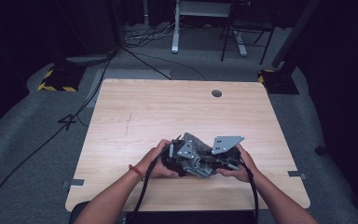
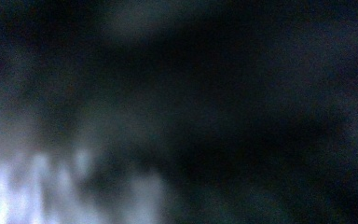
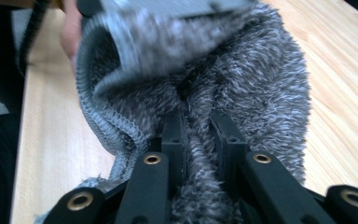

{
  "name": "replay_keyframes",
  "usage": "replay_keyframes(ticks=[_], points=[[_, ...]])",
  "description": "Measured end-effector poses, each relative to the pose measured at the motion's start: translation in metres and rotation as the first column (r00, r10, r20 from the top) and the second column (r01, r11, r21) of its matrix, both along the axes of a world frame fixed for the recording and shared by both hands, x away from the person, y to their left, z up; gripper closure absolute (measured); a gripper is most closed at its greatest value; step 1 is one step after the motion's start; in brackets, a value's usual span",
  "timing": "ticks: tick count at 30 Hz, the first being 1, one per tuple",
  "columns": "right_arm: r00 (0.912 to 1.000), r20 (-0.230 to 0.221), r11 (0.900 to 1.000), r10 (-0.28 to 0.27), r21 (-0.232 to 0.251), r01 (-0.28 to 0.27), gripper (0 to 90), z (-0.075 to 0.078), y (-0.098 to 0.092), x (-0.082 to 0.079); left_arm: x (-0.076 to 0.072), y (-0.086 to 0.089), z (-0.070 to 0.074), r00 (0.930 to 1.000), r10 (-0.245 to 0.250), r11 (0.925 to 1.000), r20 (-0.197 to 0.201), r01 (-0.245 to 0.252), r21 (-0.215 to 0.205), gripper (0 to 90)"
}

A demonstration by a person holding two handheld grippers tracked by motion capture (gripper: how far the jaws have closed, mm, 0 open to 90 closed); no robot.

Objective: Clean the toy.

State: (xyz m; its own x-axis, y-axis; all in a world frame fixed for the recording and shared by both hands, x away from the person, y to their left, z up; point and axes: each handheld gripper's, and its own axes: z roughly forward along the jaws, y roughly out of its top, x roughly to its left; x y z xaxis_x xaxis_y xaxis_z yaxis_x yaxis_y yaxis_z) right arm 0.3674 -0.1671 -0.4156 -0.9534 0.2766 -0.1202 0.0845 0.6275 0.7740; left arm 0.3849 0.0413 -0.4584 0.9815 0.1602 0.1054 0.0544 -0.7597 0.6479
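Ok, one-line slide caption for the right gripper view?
Right gripper jaws pinch a fold of fuzzy grey knit fabric above the light wooden table.

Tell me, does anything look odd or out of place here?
Nothing is spilled or damaged. The grey fuzzy cloth is bunched up between both tools; the right tool pinches a fold. The left gripper view is just a dark blur.

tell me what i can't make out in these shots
- Left gripper view: all dark blur, so its jaws and what they pinch stay unreadable.
- High view: the grey fuzzy cloth is mostly hidden under both grippers and hands.
- Right gripper view: the right gripper has its jaw tips buried in the cloth's pile.
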Motion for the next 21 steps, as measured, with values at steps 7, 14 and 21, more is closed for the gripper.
replay_keyframes(ticks=[7,14,21], points=[[0.9989,0.007,0.999,-0.047,-0.024,0.047,78.5,-0.002,-0.012,0.004,-0.002,0.003,0.001,0.9998,-0.013,0.9998,-0.014,0.013,-0.018,34.0],[1.0,0.004,1.0,-0.002,0.011,0.002,78.4,0.003,0.006,-0.001,-0.003,-0.002,0.0,0.9998,-0.018,0.9998,-0.009,0.018,-0.007,33.9],[0.9996,0.023,1.0,-0.014,-0.001,0.014,78.5,0.004,0.008,-0.003,-0.004,-0.003,0.001,0.9996,-0.007,0.9998,-0.026,0.006,-0.02,34.0]])
